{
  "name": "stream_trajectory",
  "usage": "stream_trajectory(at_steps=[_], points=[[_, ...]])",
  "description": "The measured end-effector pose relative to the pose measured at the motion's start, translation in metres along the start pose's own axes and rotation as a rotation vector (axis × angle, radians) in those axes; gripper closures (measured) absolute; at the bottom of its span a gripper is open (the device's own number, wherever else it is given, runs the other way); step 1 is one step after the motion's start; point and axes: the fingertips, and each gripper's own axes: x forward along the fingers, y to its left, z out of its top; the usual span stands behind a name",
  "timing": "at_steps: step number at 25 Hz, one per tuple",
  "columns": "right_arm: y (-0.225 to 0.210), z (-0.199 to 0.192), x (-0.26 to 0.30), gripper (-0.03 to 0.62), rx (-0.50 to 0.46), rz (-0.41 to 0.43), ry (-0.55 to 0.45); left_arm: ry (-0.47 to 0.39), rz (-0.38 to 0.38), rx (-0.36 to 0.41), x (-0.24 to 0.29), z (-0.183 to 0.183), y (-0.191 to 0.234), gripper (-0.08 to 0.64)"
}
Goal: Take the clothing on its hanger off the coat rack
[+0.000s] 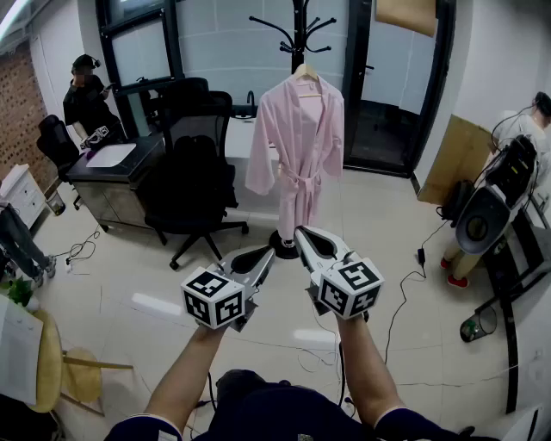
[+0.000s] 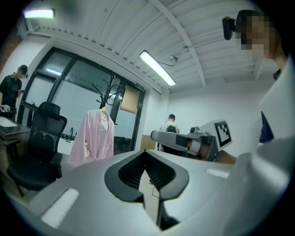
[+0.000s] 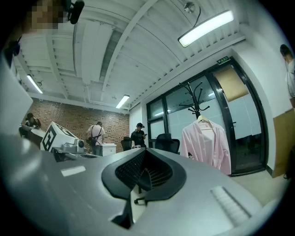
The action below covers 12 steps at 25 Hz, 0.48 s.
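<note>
Both tongs are closed on nothing, held level side by side: left tongs [image 1: 263, 256], right tongs [image 1: 302, 233]. Beyond them lies floor [image 1: 146, 267], with a cable [image 1: 403, 297] trailing off to the right. A black chair [image 1: 191, 172] stands just left of the rack [image 1: 299, 26], with a desk [image 1: 129, 164] behind it. The pink robe [image 1: 301, 129] hangs on its hanger [image 1: 303, 71] from the rack, long axis vertical, front towards the tongs, belt tied at the waist.
</note>
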Motion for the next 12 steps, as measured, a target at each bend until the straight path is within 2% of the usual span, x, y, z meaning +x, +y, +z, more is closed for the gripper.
stream_trajectory(at_steps=[12], points=[[-0.017, -0.002, 0.023, 0.591, 0.002, -0.015, 0.008, -0.003, -0.020, 0.007, 0.022, 0.009, 0.025, 0.548]])
